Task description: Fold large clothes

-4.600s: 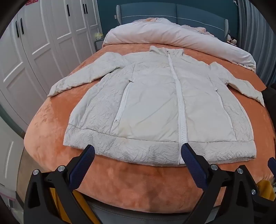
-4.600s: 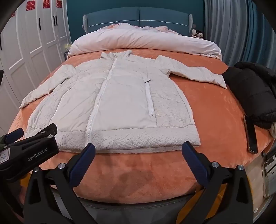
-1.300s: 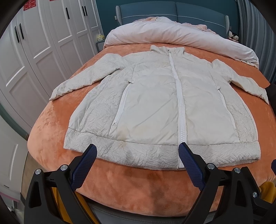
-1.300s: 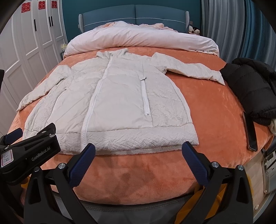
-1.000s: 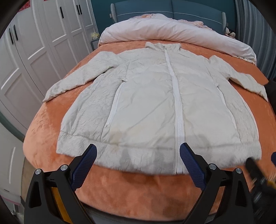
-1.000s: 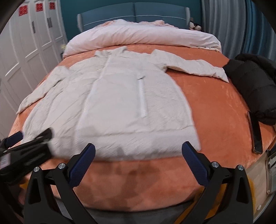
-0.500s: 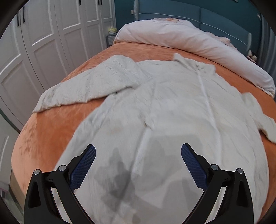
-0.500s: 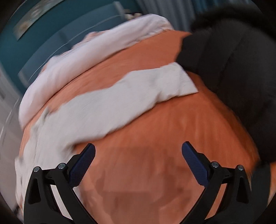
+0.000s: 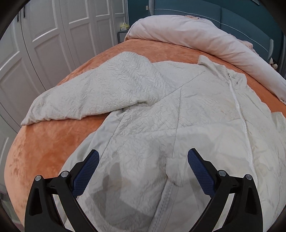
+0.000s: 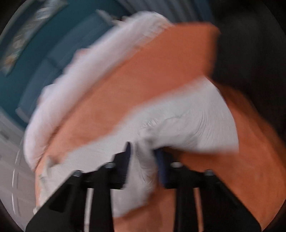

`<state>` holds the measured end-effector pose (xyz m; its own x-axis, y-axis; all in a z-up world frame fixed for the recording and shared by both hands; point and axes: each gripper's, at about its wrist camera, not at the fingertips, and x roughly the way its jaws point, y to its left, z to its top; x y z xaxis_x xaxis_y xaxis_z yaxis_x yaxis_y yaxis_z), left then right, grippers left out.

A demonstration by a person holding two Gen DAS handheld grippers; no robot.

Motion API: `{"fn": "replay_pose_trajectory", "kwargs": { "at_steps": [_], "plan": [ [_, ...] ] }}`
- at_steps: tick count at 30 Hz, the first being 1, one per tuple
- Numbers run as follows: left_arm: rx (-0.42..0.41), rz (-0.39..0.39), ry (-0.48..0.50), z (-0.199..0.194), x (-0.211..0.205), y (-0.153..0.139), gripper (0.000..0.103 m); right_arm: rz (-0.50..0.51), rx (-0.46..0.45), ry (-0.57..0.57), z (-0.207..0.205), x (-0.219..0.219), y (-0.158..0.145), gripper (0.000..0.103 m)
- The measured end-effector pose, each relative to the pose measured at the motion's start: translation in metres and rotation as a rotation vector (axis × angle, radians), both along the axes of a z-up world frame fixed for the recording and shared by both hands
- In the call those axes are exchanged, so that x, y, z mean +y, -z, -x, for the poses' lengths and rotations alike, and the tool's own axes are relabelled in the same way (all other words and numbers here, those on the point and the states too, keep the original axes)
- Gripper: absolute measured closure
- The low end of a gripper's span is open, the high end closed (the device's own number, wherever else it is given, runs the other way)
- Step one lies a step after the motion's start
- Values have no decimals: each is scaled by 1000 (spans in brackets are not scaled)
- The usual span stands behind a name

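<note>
A cream quilted jacket lies face up and zipped on the orange bed. Its left sleeve stretches out toward the bed's left edge. My left gripper is open and hovers just above the jacket's left front, near a pocket zipper. In the blurred right wrist view my right gripper is shut on the jacket's right sleeve, with cloth bunched between the fingers and the cuff to the right.
A rolled pale pink duvet lies across the head of the bed before a teal headboard. White wardrobe doors stand to the left. A black jacket lies at the bed's right side, beside the sleeve cuff.
Both grippers moved forward from the foot of the bed. The left one now hangs over the jacket's left front. The right one swung to the right sleeve and closed on it.
</note>
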<state>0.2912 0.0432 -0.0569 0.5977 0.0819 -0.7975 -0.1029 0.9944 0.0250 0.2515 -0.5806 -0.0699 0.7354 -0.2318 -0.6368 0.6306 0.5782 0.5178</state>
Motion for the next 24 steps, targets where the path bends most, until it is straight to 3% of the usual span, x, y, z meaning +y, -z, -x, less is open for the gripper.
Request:
{"fn": "replay_pose_trajectory", "kwargs": {
  "at_steps": [3,7,10,11,12,13,15,17,20,24],
  "plan": [
    [-18,9,-3,-4,3,-3,5,112,-149,-184,-35,63,-63,95],
    [-43,60,-16,-7,11,-13,5,271,-287,-553,-84,210,-127,96],
    [-64,102,-27,-11,17,-23,5,228,-316,-845,-119,325,-118,93],
    [-71,110,-26,-12,19,-26,5,219,-285,-937,-131,365,-102,81],
    [-78,121,-23,-14,21,-29,5,219,-253,-986,-137,389,-88,64],
    [-81,132,-16,-16,21,-32,5,230,-202,-1033,-142,418,-70,59],
    [-77,178,7,-26,23,-35,5,260,-125,-1072,-138,457,-38,59],
    [-59,236,27,-38,24,-32,5,251,-118,-1063,-119,459,-24,57],
    [-14,343,47,-61,20,-19,5,211,-125,-915,-77,409,-17,50],
    [80,431,87,-97,-8,11,5,203,-53,-674,-64,321,-13,50]
  ]
}}
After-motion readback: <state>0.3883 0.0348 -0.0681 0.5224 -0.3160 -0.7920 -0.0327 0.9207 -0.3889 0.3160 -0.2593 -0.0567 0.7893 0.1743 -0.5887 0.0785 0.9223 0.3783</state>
